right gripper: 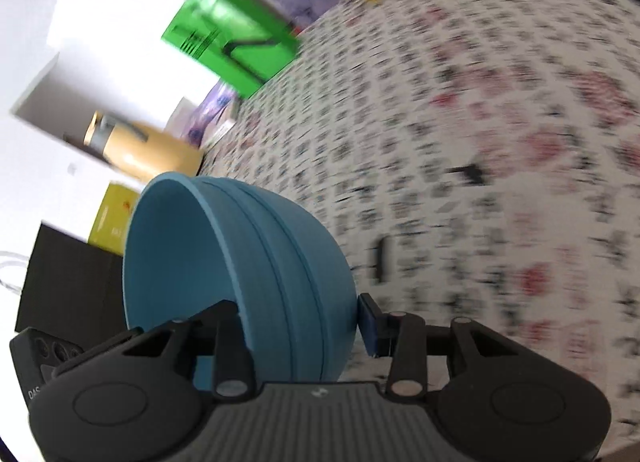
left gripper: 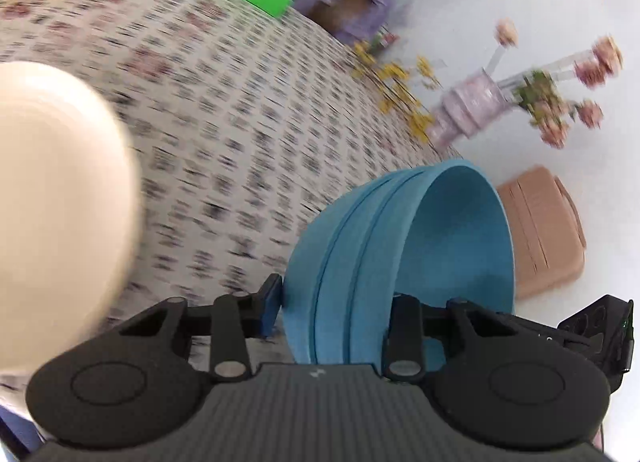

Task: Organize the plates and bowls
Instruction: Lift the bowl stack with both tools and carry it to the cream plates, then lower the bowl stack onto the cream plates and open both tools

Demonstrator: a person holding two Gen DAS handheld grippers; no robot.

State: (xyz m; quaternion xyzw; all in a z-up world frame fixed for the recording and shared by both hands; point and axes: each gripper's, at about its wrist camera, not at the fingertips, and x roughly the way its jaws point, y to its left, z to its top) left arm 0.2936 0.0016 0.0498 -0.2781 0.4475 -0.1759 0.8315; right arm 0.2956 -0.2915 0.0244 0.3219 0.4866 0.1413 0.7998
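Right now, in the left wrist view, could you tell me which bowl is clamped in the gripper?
The blue bowl, tipped sideways between the left gripper fingers; the cream bowl sits apart.

Patterned tablecloth [left gripper: 224, 134] motion-blurred.

Blue bowl stack [left gripper: 360, 254] tipped on its side, clamped at the rim, cream plates [left gripper: 56, 198] left, blurred

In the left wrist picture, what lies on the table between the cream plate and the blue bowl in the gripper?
Nothing lies there: between the cream plate and the blue bowl only the patterned tablecloth shows in the blurred left wrist view.
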